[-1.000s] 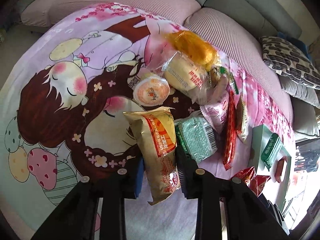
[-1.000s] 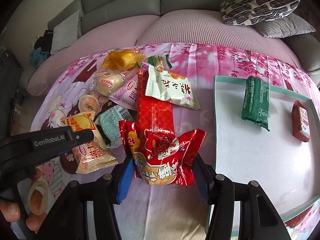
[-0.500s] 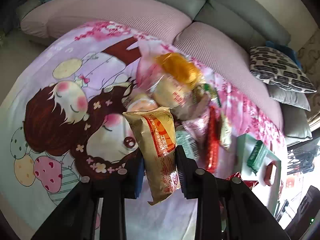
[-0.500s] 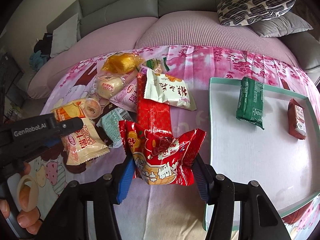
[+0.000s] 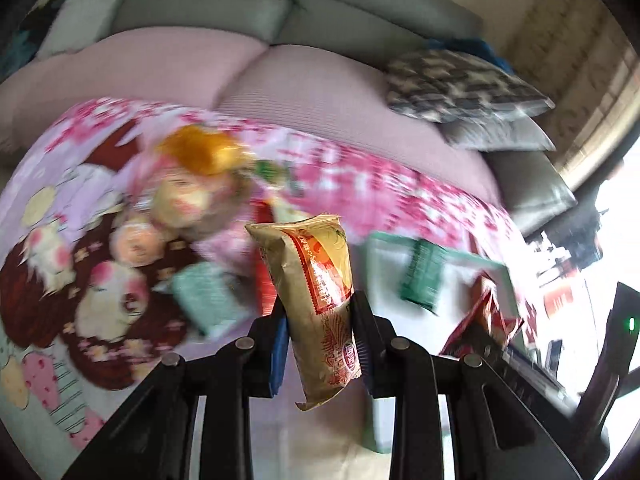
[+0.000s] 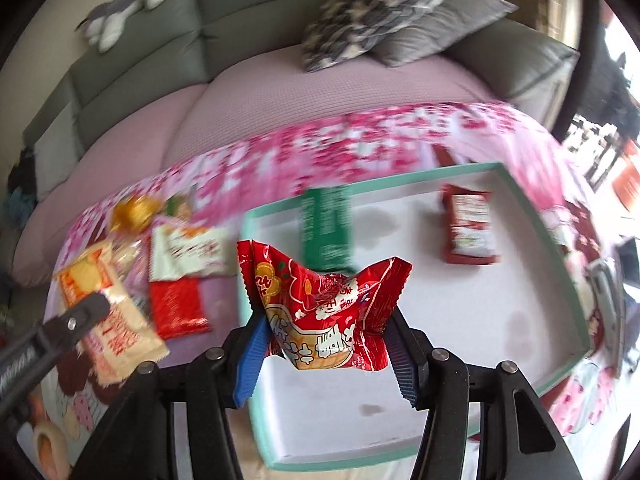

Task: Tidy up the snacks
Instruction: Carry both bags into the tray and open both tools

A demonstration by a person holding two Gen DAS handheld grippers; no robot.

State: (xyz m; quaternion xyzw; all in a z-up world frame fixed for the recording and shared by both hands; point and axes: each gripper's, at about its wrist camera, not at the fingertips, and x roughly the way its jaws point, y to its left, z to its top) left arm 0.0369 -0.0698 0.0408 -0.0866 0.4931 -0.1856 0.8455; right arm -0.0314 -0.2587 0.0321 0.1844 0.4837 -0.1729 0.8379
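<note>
Tan and orange foil, that's the long snack packet (image 5: 316, 300) pinched tight between the pads of the left gripper (image 5: 320, 336), held clear of the cartoon blanket (image 5: 60, 280), with the white tray (image 5: 468, 258) off to its right. Over on the other side, the right gripper (image 6: 326, 340) has its jaws partway closed on a crumpled red snack bag (image 6: 324, 312), pressing both flanks, and it hangs above the near left part of that tray (image 6: 480, 320). Inside the tray lie a green packet (image 6: 326, 226) toward the far left edge and a small red packet (image 6: 470, 226) toward the far right. Left of the tray, on the blanket, a loose heap of snacks: a white packet (image 6: 188, 252), a flat red one (image 6: 178, 308), a golden wrapper (image 6: 134, 210). Background heavily blurred in both views.
</note>
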